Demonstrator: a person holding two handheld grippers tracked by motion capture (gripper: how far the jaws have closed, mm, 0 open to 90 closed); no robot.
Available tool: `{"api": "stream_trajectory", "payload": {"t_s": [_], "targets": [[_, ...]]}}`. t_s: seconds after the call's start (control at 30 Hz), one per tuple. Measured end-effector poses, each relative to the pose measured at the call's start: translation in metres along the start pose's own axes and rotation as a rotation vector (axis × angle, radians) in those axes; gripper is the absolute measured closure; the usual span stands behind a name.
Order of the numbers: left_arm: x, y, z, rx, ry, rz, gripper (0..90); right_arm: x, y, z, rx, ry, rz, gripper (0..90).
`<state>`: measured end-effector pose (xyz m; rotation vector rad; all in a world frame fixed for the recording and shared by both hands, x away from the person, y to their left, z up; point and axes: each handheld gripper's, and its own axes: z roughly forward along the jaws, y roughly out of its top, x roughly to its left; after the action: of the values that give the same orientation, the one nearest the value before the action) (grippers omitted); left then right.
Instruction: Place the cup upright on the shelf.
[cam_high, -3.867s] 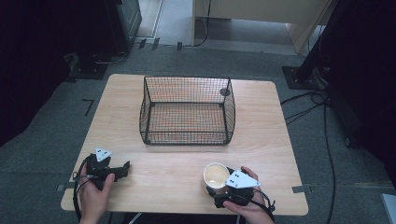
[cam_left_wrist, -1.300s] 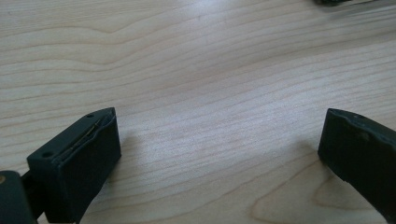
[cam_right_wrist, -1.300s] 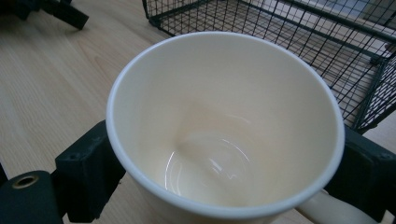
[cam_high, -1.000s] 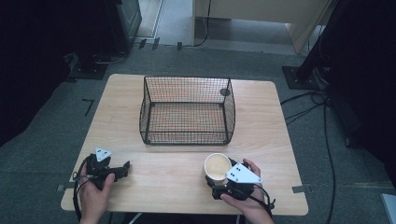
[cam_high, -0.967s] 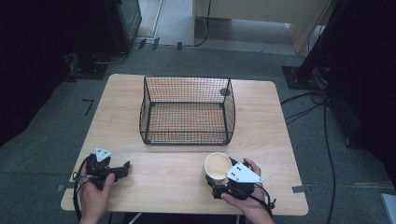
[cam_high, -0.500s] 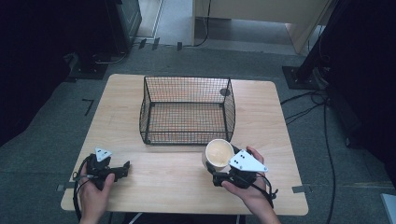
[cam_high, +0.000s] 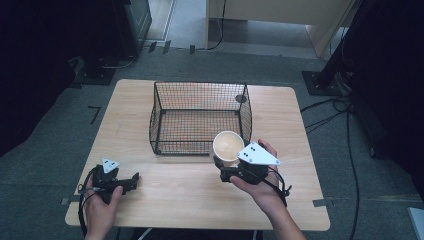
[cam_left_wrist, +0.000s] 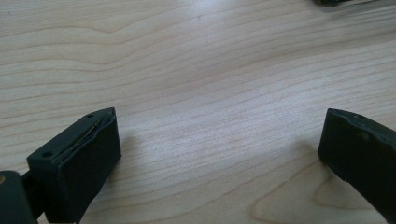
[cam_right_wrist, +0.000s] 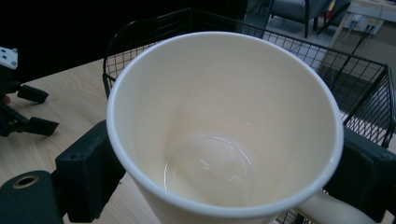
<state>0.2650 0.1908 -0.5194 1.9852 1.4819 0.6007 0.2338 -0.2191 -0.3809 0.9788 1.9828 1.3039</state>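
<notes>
— How many things are on the table (cam_high: 280, 115)?
— One wire basket (cam_high: 200, 117) and one cream cup (cam_high: 228, 146), plus two grippers.
— Where's the cup?
— Clamped between the right gripper (cam_high: 231, 169)'s jaws, held at the basket's near right corner, mouth up, empty.
— And the left gripper (cam_high: 131, 181)?
— Resting on the wood near the front left, jaws wide apart, holding nothing.

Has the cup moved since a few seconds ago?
Yes. The cup, clamped in the right gripper, has travelled away from the person toward the wire basket and now overlaps its near right corner.
</notes>
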Motion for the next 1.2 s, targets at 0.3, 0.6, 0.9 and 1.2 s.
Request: {"api": "stream_trajectory", "payload": {"t_s": [0.3, 0.6, 0.9, 1.2], "targets": [[0.0, 0.0, 0.0, 0.002, 0.0, 0.001, 0.0, -0.004, 0.025, 0.017, -0.013, -0.012, -0.016, 9.6], [0.0, 0.0, 0.0, 0.001, -0.001, 0.0, 0.0, -0.016, 0.043, 0.033, -0.023, -0.045, -0.008, 9.6], [0.0, 0.0, 0.0, 0.0, 0.0, 0.0, 0.0, -0.03, 0.057, 0.055, -0.023, -0.077, 0.005, 9.6], [0.0, 0.0, 0.0, 0.001, 0.0, 0.001, 0.0, -0.043, 0.06, 0.084, 0.012, -0.105, 0.021, 9.6]]}}
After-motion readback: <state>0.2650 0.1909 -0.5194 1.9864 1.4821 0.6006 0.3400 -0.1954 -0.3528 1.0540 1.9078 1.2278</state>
